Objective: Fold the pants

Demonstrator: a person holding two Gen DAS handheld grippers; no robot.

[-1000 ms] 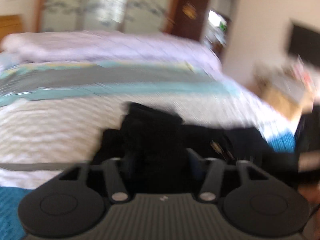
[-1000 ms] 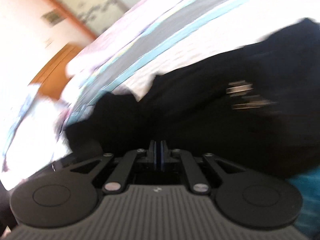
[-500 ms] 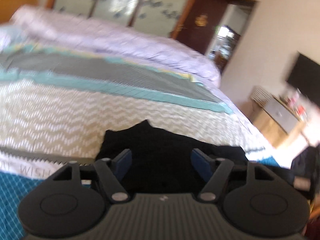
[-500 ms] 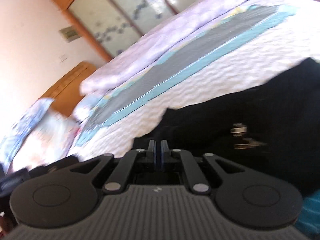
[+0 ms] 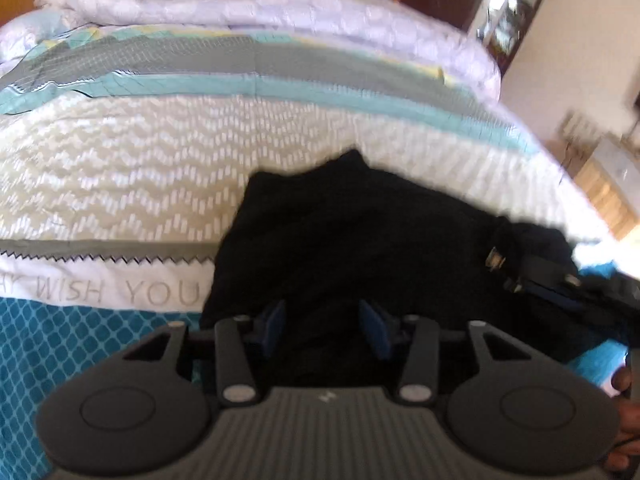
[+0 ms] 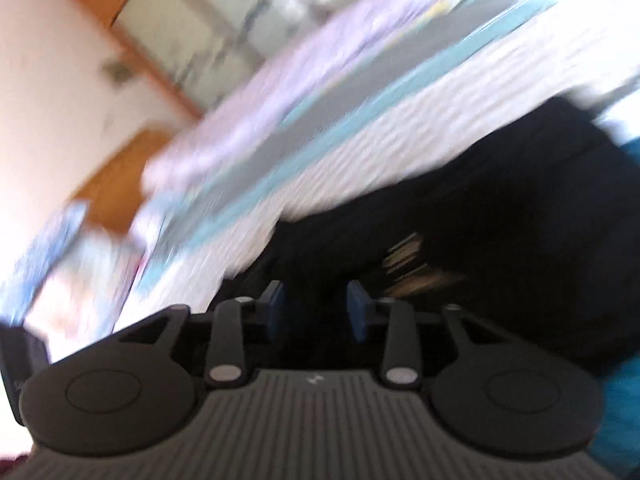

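In the left wrist view, the left gripper is seen with its jaws spread wide and nothing between them, as half a second ago; a second ago dark cloth stood bunched between the jaws, so the pants are judged released. They lie as a black, compact heap on the bed, at its near edge over the patterned cover. In the right wrist view, the right gripper is now seen with jaws parted, where they were pressed together half a second ago; the fold in hand is judged laid down. Only the left view shows the right gripper at the garment's right end, beside a metal fitting. Only the right view, heavily blurred, shows the headboard.
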